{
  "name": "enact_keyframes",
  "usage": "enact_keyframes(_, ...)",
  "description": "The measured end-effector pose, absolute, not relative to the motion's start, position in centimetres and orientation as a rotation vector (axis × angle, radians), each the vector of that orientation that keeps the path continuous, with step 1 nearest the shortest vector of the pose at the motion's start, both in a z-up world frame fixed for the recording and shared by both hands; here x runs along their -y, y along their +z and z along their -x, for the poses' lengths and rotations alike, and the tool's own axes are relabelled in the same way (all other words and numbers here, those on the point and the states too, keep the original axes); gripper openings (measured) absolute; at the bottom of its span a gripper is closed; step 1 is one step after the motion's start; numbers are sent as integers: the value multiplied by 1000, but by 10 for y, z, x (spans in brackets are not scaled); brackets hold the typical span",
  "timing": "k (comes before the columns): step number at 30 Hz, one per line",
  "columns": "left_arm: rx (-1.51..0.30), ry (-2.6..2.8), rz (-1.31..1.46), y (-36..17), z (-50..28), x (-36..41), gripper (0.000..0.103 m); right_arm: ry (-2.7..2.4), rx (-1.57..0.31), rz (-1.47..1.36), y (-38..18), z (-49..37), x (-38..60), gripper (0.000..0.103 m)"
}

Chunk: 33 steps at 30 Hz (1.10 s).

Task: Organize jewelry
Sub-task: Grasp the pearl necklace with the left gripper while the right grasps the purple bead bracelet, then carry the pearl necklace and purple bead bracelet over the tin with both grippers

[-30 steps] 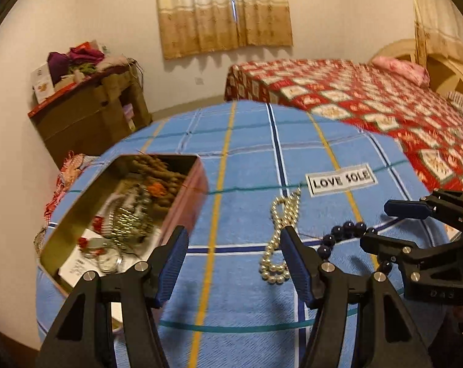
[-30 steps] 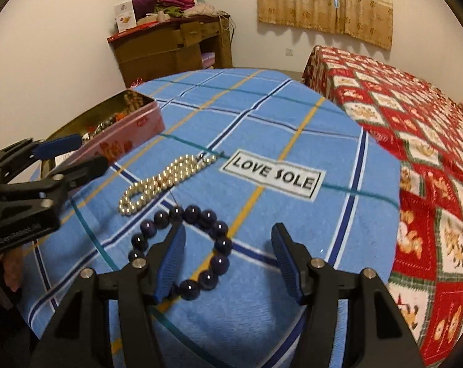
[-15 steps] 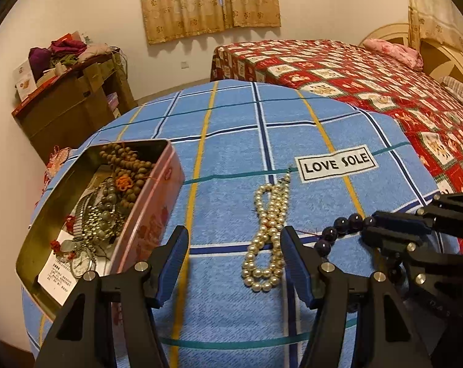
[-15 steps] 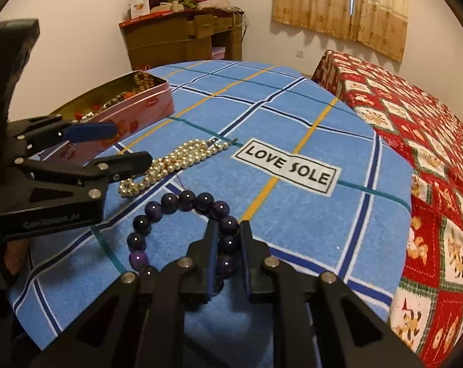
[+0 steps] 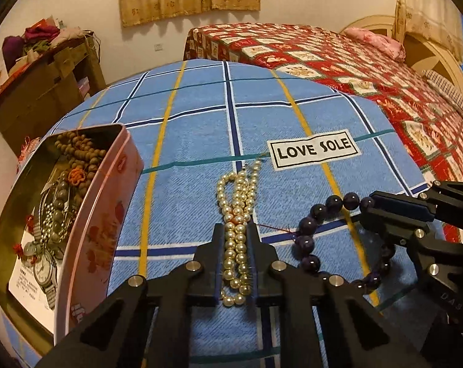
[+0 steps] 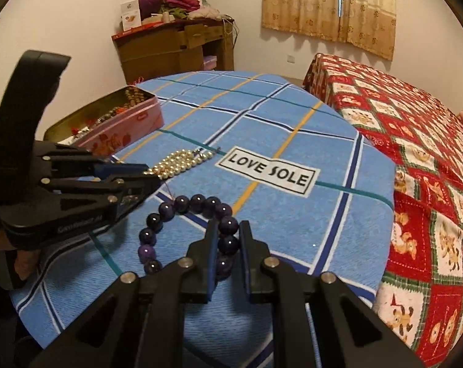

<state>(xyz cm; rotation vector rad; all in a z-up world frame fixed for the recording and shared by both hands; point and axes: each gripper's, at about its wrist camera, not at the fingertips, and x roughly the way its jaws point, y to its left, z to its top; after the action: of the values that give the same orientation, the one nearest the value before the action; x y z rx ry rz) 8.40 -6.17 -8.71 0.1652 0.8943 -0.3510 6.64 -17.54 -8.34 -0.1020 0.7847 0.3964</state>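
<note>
A: What are the left tongs (image 5: 235, 245) doing?

B: They have just been closing, and now pinch the pearl necklace (image 5: 237, 211), which lies doubled on the blue checked cloth (image 5: 194, 184) over the bench, its near end between the pads.

A: And the right tongs (image 6: 228, 242)?

B: Clamped on the dark purple bead bracelet (image 6: 182, 211), which rests on the cloth just beside the pearls, near the "LOVE SOLE" label (image 6: 266, 175).

A: Where is the box?

B: The pink tin (image 5: 99, 224) stands open at the bench's left edge, holding wooden beads (image 5: 78, 150), a wristwatch (image 5: 46, 271) and other tangled pieces
</note>
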Motion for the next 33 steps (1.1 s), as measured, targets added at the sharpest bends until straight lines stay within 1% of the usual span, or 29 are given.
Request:
enact_keyframes(3,-863,-349,-136,-80,-74,54,11,411,-773,77,-78,-65,176,16)
enact_keyframes(4,-844,-337,-136,-77,-69,51,5,414,-769,71,-76,-65,177,16)
enact_keyframes(23,-675,-310,-68,-16,-34,22,5,459,-670,63,-34,-50,166,16)
enact_keyframes(33,-623,-252,-53,2,-27,5,5,483,-624,73,-18,-51,158,16)
